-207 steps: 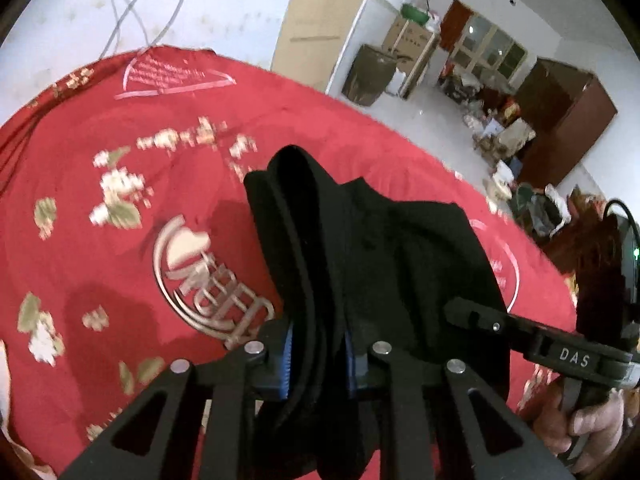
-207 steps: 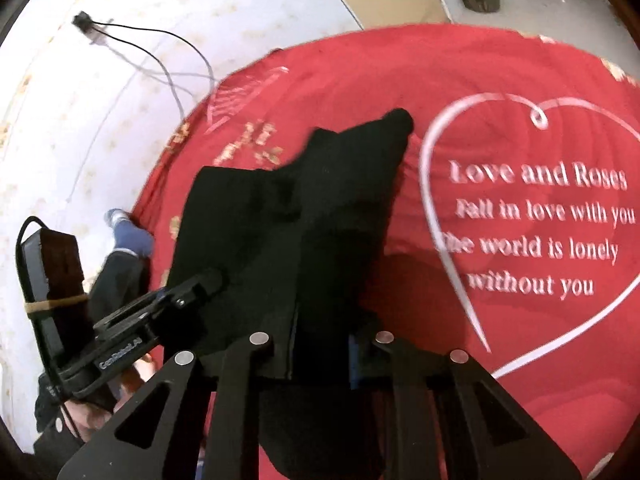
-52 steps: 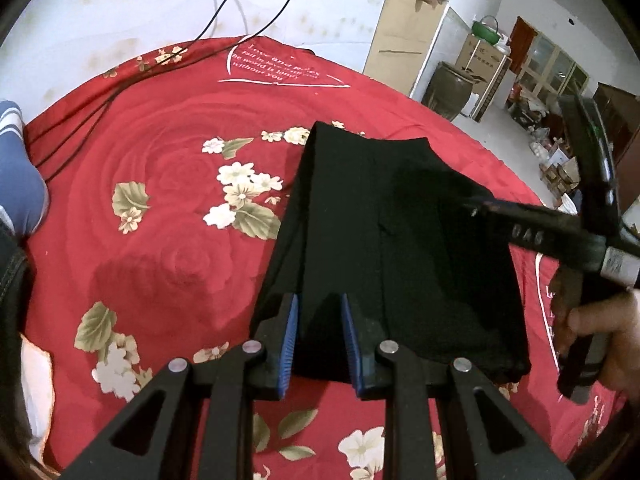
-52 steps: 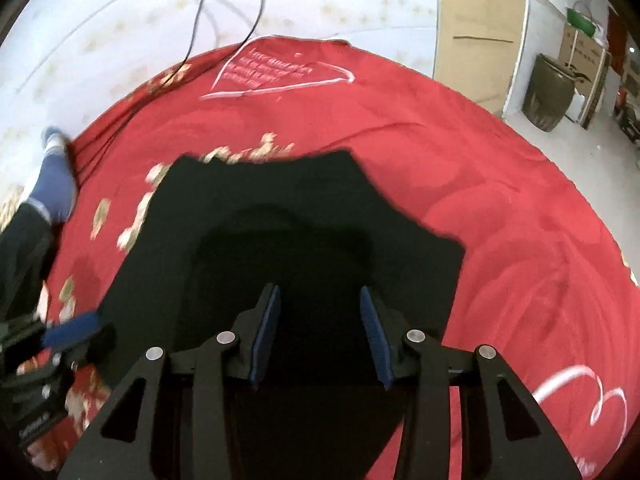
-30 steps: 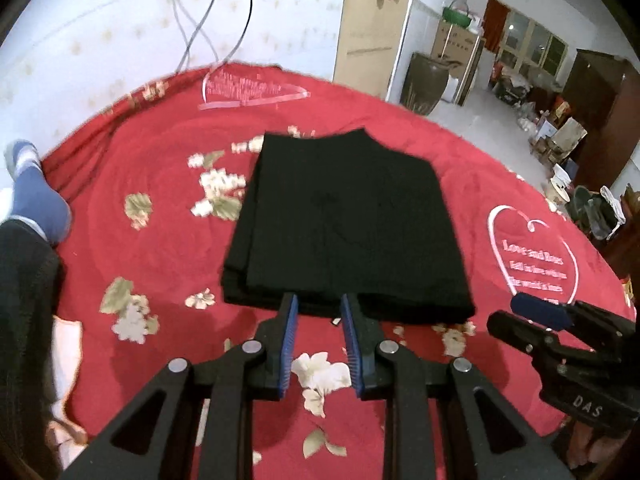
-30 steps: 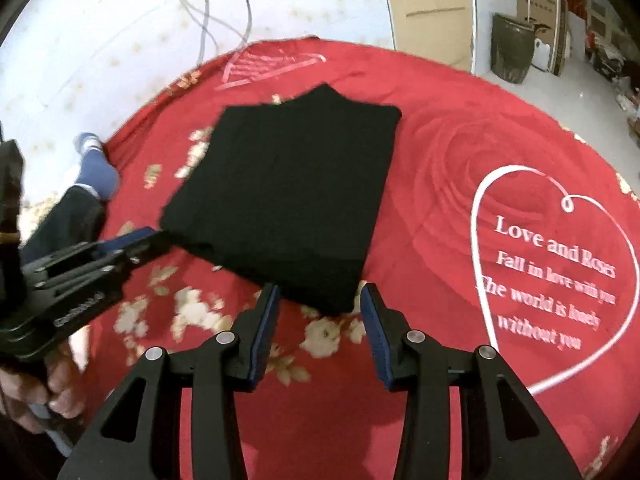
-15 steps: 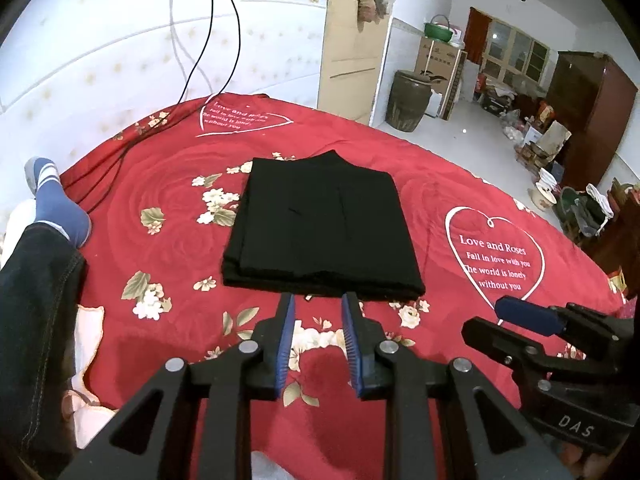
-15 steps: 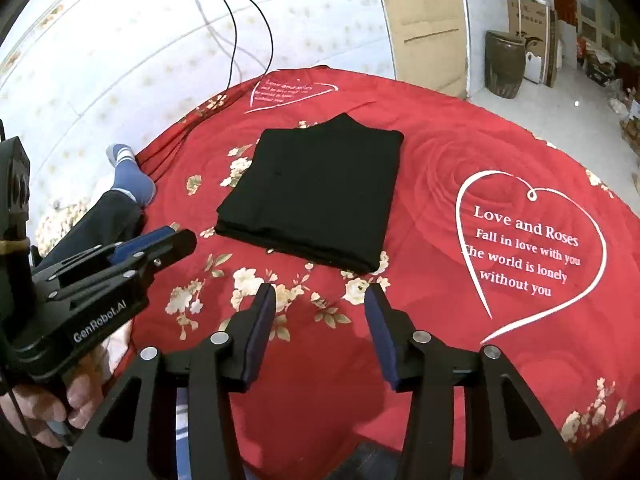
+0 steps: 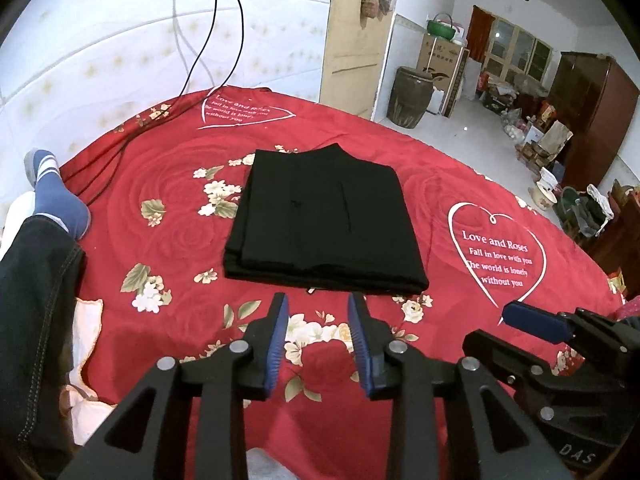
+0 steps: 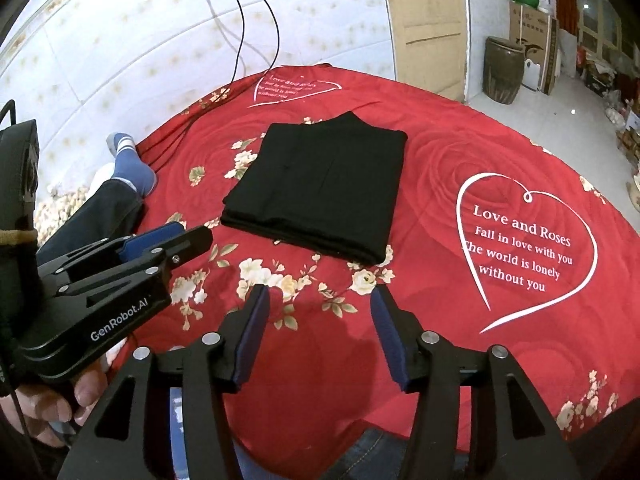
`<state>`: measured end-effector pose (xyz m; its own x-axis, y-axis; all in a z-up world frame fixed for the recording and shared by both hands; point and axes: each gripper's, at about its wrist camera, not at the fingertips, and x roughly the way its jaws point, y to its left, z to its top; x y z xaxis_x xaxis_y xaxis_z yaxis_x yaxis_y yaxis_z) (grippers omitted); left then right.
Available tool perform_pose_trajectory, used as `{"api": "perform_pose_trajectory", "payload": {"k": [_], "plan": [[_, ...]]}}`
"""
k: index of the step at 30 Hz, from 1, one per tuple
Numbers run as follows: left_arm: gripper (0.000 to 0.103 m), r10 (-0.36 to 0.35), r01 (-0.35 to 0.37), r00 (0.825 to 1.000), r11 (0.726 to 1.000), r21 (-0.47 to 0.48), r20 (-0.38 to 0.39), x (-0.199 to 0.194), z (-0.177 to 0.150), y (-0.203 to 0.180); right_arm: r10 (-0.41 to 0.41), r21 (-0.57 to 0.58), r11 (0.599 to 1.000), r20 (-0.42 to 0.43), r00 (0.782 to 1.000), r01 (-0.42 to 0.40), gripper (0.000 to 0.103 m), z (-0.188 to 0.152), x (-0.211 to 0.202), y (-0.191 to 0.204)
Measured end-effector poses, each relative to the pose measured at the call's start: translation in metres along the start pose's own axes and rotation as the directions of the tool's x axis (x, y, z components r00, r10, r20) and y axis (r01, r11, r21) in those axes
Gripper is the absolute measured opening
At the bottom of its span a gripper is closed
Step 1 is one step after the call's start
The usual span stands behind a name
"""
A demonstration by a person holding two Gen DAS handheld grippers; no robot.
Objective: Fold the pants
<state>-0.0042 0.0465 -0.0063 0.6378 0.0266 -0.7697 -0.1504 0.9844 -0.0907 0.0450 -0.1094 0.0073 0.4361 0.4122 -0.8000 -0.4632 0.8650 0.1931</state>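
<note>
Black pants (image 9: 324,222) folded into a flat, neat rectangle, layered edges showing at near side, lying on red floral bedspread (image 9: 168,168), nothing touching them.

The pants (image 9: 324,224) lie folded flat on the bed (image 9: 168,168), ahead of me near its middle. My left tongs (image 9: 318,322) hang just short of the near edge of the pants, my right tongs (image 10: 320,312) likewise, both apart from them, jaws opening on nothing. The heart print (image 9: 496,256) lies right of the pants. A foot (image 9: 52,196) rests on the bed's left edge. Cables (image 9: 224,32) run down the wall behind, probably onto the bed. A jar (image 9: 412,96) stands on the floor beyond.
</note>
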Motion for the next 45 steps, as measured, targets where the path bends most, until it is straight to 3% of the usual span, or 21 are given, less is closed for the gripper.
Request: {"api": "perform_pose_trajectory", "payload": {"k": [13, 19, 45], "plan": [[0.034, 0.004, -0.004, 1.000, 1.000, 0.008, -0.004, 0.0023, -0.0015, -0.0012, 0.001, -0.012, 1.000, -0.018, 1.000, -0.001, 0.053, -0.0030, 0.0040, 0.0060], [0.045, 0.003, -0.003, 1.000, 1.000, -0.006, 0.009, 0.0012, -0.0003, -0.0003, -0.004, -0.015, 1.000, -0.019, 1.000, 0.004, 0.053, -0.0025, 0.0041, 0.0060], [0.045, 0.006, -0.007, 1.000, 1.000, -0.029, -0.005, 0.0047, -0.0019, 0.0034, -0.025, -0.021, 0.999, -0.022, 0.999, 0.025, 0.053, 0.0012, 0.0048, 0.0095]]}}
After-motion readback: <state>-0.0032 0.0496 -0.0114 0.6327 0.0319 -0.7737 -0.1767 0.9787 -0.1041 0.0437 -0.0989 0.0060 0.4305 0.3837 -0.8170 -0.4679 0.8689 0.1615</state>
